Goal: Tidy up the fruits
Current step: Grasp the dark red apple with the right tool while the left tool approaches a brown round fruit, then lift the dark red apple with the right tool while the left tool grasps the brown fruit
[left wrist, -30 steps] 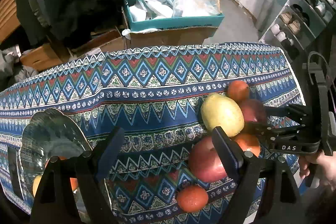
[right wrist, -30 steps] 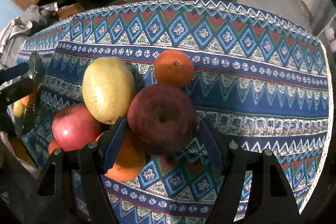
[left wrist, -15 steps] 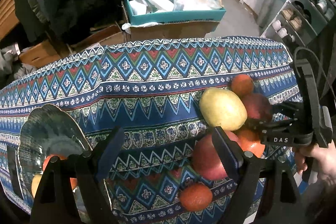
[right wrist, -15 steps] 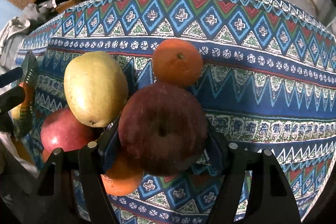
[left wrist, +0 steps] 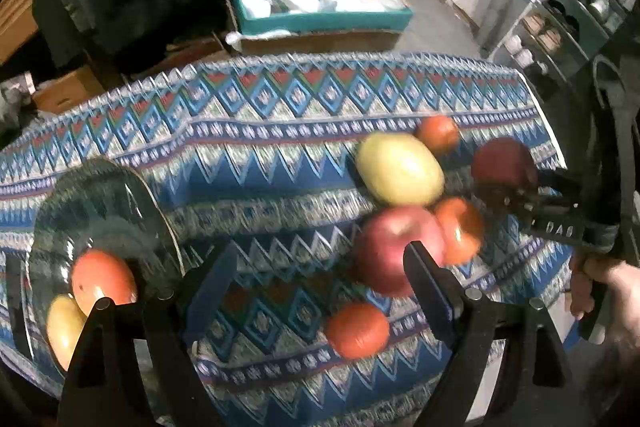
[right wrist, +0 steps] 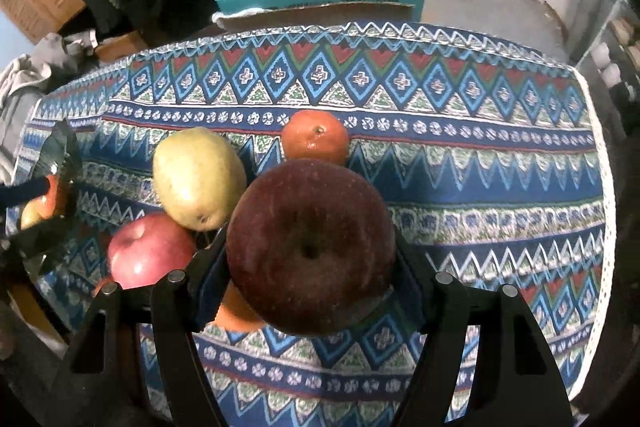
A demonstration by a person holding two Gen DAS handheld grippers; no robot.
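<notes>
1. My right gripper (right wrist: 310,267) grips the dark apple (right wrist: 310,247) at its widest girth, clear of the counter (right wrist: 480,187) beside the fruit pile.
2. The apple looks firm, fairly heavy and smooth-skinned; I judge that a pinch across the middle holds best, and that squeezing hard would bruise it.
3. My left gripper (left wrist: 320,275) hangs open and empty between the glass plate (left wrist: 100,195), which holds two fruits, and the red apple (left wrist: 396,247).
4. The pear (right wrist: 198,177) and orange (right wrist: 316,137) sit loose and could roll.

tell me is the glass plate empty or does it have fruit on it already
Not empty: the glass plate holds two fruits, an orange-red one and a yellowish one.
</notes>
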